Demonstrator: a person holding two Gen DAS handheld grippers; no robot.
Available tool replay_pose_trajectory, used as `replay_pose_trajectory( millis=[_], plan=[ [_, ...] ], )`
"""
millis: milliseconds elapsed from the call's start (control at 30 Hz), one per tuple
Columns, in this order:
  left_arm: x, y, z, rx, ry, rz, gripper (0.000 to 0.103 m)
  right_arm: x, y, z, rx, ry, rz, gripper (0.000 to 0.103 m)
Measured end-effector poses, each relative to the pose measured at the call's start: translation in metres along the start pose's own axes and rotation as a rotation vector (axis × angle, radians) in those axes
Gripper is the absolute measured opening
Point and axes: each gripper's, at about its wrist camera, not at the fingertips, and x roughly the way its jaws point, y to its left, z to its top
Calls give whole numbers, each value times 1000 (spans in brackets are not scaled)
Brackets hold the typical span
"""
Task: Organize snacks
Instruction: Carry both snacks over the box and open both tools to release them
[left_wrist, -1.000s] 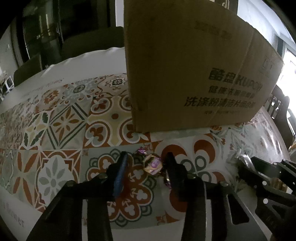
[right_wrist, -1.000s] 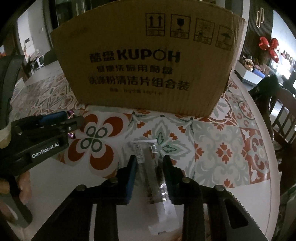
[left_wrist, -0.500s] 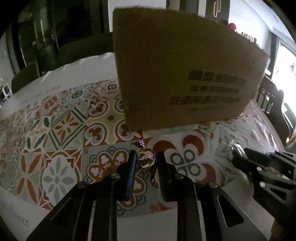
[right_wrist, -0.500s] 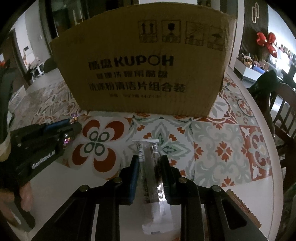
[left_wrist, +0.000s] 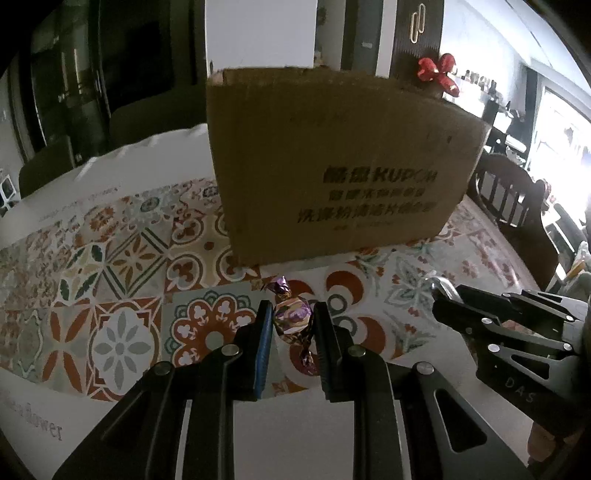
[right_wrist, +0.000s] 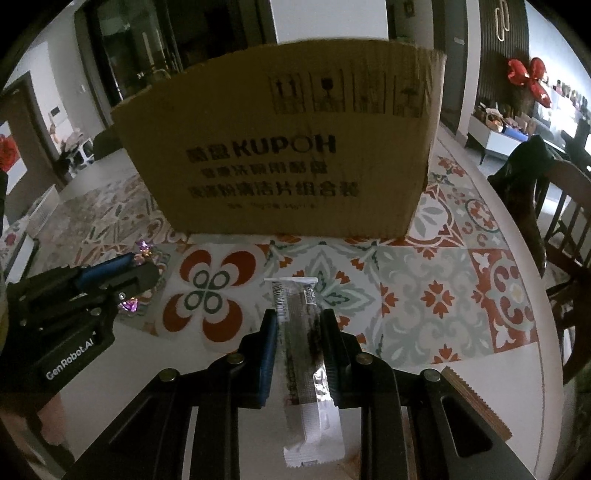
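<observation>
Currently 2 snacks are being gripped, a purple candy (left_wrist: 291, 320) pinched in the left gripper (left_wrist: 291, 325) jaws and a long sachet (right_wrist: 301, 347) pinched in the right gripper (right_wrist: 298, 345) jaws, so a lift over the rim of the cardboard box (right_wrist: 291, 147) is probably being called for next.

A home dining area is shown: a round table (right_wrist: 480, 369) covered in a tile-patterned cloth (left_wrist: 122, 280), wooden chairs (right_wrist: 565, 229) at the right, a red bow (right_wrist: 528, 79) and cluttered sideboard (right_wrist: 495, 136) far right.
</observation>
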Motion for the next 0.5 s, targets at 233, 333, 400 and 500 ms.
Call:
replay_pose_trajectory(
  millis=[233, 333, 400, 500],
  plan=[
    [-23, -7, 6, 6, -51, -17, 23, -22, 5, 5, -2, -50, 14, 25],
    [-33, -9, 9, 9, -75, -25, 23, -34, 6, 7, -1, -75, 19, 25],
    [-40, -11, 12, 14, -91, -28, 23, -40, 7, 9, -2, -90, 22, 25],
    [-48, -14, 16, 20, -114, -32, 23, -50, 9, 12, -2, -113, 26, 25]
  ],
)
